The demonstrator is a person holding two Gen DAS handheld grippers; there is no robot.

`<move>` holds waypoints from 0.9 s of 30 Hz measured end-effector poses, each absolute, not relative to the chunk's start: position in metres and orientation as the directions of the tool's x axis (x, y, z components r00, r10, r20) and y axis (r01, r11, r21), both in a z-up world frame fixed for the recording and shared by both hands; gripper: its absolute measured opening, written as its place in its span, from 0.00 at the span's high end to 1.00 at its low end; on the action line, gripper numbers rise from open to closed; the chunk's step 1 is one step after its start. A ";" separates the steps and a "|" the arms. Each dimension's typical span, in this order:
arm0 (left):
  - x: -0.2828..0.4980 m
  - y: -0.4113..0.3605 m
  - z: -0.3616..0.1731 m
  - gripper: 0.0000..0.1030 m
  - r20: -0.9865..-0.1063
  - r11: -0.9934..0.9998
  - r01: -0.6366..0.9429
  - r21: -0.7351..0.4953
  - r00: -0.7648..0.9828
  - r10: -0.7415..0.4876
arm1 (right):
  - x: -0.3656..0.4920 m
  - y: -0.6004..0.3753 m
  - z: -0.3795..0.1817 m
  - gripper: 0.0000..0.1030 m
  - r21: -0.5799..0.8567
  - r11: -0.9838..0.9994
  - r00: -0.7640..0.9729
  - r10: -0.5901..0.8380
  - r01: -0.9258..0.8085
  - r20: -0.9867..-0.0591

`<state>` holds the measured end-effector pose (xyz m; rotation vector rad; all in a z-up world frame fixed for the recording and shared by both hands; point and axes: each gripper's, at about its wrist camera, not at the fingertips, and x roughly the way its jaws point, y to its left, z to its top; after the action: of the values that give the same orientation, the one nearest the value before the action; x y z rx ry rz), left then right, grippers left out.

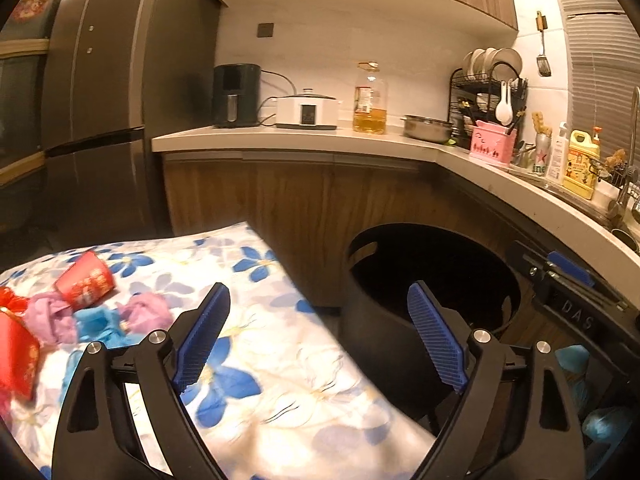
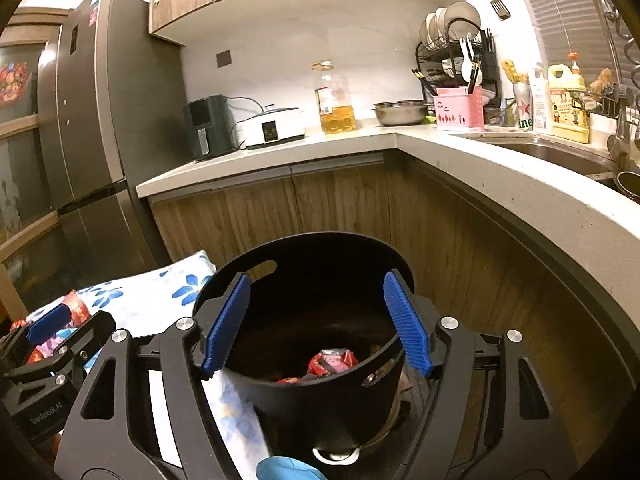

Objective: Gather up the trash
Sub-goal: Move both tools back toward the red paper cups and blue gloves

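A black trash bin point(image 2: 316, 392) stands on the floor beside a table with a blue-flowered cloth point(image 1: 280, 380). Red wrappers point(image 2: 332, 362) lie in the bin's bottom. My right gripper point(image 2: 316, 324) is open and empty, right above the bin's mouth. My left gripper point(image 1: 320, 336) is open and empty over the table's right edge, with the bin point(image 1: 420, 280) to its right. On the cloth at the left lie a red paper cup point(image 1: 86, 280), crumpled purple paper point(image 1: 142, 314), crumpled blue paper point(image 1: 96, 326) and red packets point(image 1: 16, 356).
An L-shaped kitchen counter point(image 2: 500, 176) with wooden cabinets runs behind and to the right of the bin. It carries an air fryer point(image 1: 236, 96), a cooker, an oil bottle, a dish rack and a sink. A tall fridge point(image 1: 96, 112) stands at the left.
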<state>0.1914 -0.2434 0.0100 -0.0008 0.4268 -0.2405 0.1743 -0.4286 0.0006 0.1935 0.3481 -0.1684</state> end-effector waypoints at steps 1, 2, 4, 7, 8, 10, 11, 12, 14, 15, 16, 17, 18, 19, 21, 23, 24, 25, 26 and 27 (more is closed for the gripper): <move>0.189 -0.239 0.010 0.15 -0.411 0.974 0.222 -0.049 0.884 -0.222 | 0.171 -0.425 0.001 0.31 0.159 0.968 0.926 -0.129 0.195 -0.354; 0.185 -0.233 0.009 0.14 -0.410 0.977 0.210 -0.047 0.888 -0.210 | 0.168 -0.422 0.001 0.29 0.159 0.968 0.927 -0.127 0.194 -0.354; 0.178 -0.222 0.009 0.11 -0.408 0.981 0.186 -0.047 0.893 -0.189 | 0.163 -0.416 0.002 0.29 0.161 0.968 0.928 -0.124 0.190 -0.351; 0.167 -0.204 0.009 0.07 -0.399 0.987 0.151 -0.055 0.903 -0.161 | 0.155 -0.401 0.004 0.28 0.161 0.971 0.931 -0.110 0.175 -0.347; 0.163 -0.197 0.009 0.07 -0.398 0.989 0.134 -0.058 0.906 -0.146 | 0.151 -0.395 0.004 0.28 0.158 0.973 0.933 -0.107 0.169 -0.343; 0.156 -0.185 0.009 0.07 -0.396 0.991 0.115 -0.065 0.909 -0.132 | 0.145 -0.385 0.004 0.28 0.155 0.975 0.937 -0.101 0.161 -0.335; 0.153 -0.180 0.009 0.07 -0.396 0.992 0.108 -0.063 0.910 -0.125 | 0.143 -0.381 0.005 0.28 0.154 0.975 0.938 -0.100 0.158 -0.332; 0.150 -0.175 0.009 0.06 -0.397 0.993 0.101 -0.058 0.910 -0.116 | 0.139 -0.374 0.005 0.28 0.154 0.976 0.940 -0.094 0.152 -0.329; 0.142 -0.163 0.007 0.06 -0.398 0.996 0.077 -0.046 0.913 -0.089 | 0.134 -0.363 0.004 0.28 0.159 0.978 0.942 -0.078 0.136 -0.327; 0.139 -0.158 0.007 0.06 -0.399 0.997 0.067 -0.044 0.913 -0.079 | 0.130 -0.355 0.003 0.28 0.159 0.979 0.943 -0.067 0.124 -0.325; 0.134 -0.148 0.005 0.06 -0.403 0.998 0.050 -0.048 0.913 -0.066 | 0.128 -0.349 0.002 0.28 0.158 0.981 0.944 -0.060 0.116 -0.325; 0.131 -0.142 0.005 0.06 -0.404 0.998 0.042 -0.053 0.913 -0.060 | 0.126 -0.342 0.002 0.28 0.156 0.982 0.944 -0.052 0.108 -0.326; 0.127 -0.135 0.004 0.06 -0.407 0.998 0.031 -0.058 0.912 -0.052 | 0.123 -0.334 0.000 0.28 0.156 0.983 0.945 -0.041 0.096 -0.326; 0.122 -0.127 0.003 0.06 -0.407 0.998 0.018 -0.061 0.912 -0.042 | 0.121 -0.329 0.000 0.28 0.156 0.984 0.945 -0.034 0.089 -0.326; 0.114 -0.113 0.002 0.06 -0.405 0.998 -0.007 -0.061 0.914 -0.018 | 0.116 -0.314 -0.002 0.28 0.154 0.986 0.946 -0.017 0.071 -0.324; 0.107 -0.101 0.002 0.06 -0.400 0.998 -0.026 -0.059 0.917 0.000 | 0.112 -0.299 -0.003 0.28 0.151 0.987 0.948 -0.005 0.056 -0.319; 0.103 -0.094 0.002 0.06 -0.396 0.998 -0.039 -0.056 0.918 0.014 | 0.110 -0.291 -0.003 0.28 0.150 0.988 0.949 0.003 0.047 -0.316; 0.100 -0.087 0.003 0.06 -0.393 0.997 -0.051 -0.055 0.919 0.025 | 0.108 -0.283 -0.003 0.28 0.147 0.988 0.949 0.013 0.035 -0.315; 0.097 -0.082 0.003 0.06 -0.391 0.997 -0.060 -0.056 0.920 0.034 | 0.107 -0.278 -0.004 0.28 0.146 0.989 0.949 0.017 0.030 -0.314; 0.095 -0.077 0.003 0.06 -0.389 0.996 -0.070 -0.058 0.920 0.042 | 0.106 -0.270 -0.004 0.28 0.145 0.989 0.949 0.028 0.019 -0.314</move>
<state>0.0947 -0.0770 0.0033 -0.0711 0.3984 0.0572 0.1060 -0.2703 -0.0038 0.1474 0.3212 0.0046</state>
